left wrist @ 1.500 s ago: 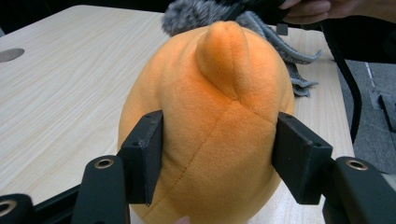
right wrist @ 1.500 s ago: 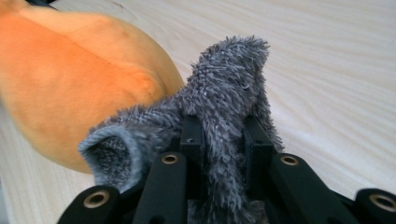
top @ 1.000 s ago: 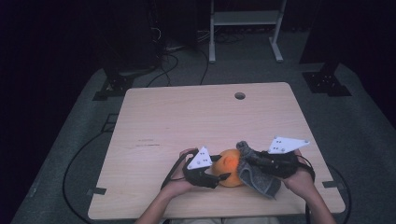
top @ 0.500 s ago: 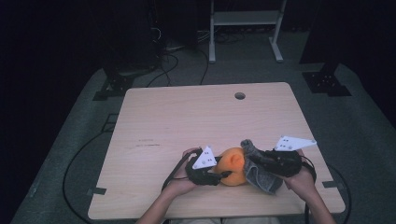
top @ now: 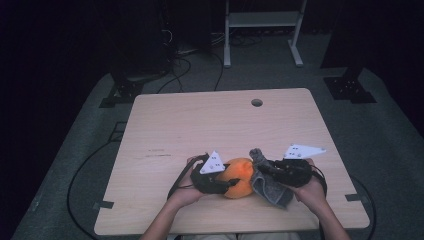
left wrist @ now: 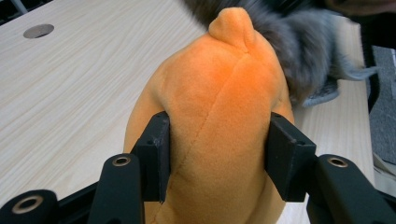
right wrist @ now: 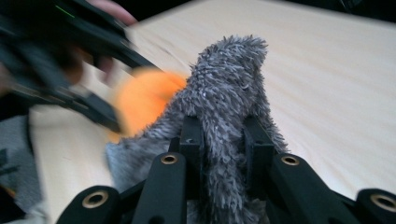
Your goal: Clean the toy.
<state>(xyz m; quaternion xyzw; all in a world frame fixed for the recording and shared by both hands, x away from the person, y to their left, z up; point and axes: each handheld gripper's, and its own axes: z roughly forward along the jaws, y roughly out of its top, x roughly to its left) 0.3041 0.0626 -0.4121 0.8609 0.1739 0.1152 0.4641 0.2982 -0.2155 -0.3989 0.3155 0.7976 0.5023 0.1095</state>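
Note:
An orange plush toy [top: 239, 176] sits near the table's front edge, between my two grippers. My left gripper [top: 231, 182] is shut on the orange plush toy [left wrist: 219, 135], with one jaw pressed into each side of it. A grey fluffy cloth [top: 267, 181] lies against the toy's right side. My right gripper [top: 266, 169] is shut on a bunched fold of the grey cloth [right wrist: 229, 102], and the cloth stands up between its jaws. The orange toy [right wrist: 147, 98] shows blurred behind the cloth, with the left gripper [right wrist: 105, 119] on it.
The light wooden table [top: 200, 125] has a round cable hole [top: 257, 102] near its far edge. Cables trail from both grippers over the front edge. A white metal stand [top: 260, 25] and black equipment stand on the floor beyond the table.
Both grippers have shifted slightly right and toward the front edge, with the toy and cloth moving along between them. Each grip is unchanged.

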